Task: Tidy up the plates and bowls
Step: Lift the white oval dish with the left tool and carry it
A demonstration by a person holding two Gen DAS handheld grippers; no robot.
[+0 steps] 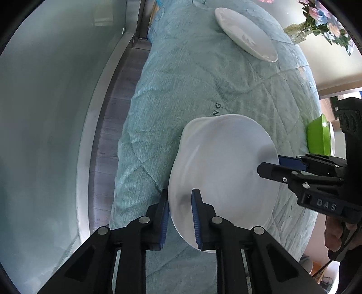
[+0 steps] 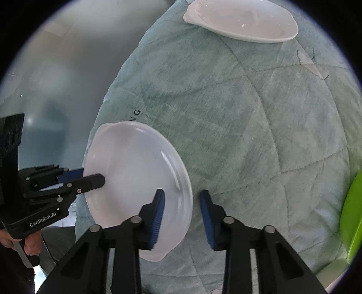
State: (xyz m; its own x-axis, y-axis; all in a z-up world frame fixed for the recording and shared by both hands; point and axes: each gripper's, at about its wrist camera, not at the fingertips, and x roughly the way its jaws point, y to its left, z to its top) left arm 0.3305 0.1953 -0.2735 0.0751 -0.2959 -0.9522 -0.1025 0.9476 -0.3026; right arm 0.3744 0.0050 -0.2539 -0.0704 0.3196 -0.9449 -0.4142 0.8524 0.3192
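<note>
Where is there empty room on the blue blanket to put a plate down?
The wide middle of the blanket, between the near plate and the far plate, is bare. It is crowded around the near plate, where both claws straddle its rim, and by the green bowl.

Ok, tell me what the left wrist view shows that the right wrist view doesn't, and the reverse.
Only the left wrist view shows the flowers in a vase, the wooden floor beside the table, and the green bowl nearly whole. Only the right wrist view shows the far white plate large and close; its green bowl is just an edge sliver. Both share the near white plate, with the left gripper and right gripper straddling opposite rims, and the quilted teal cloth.
</note>
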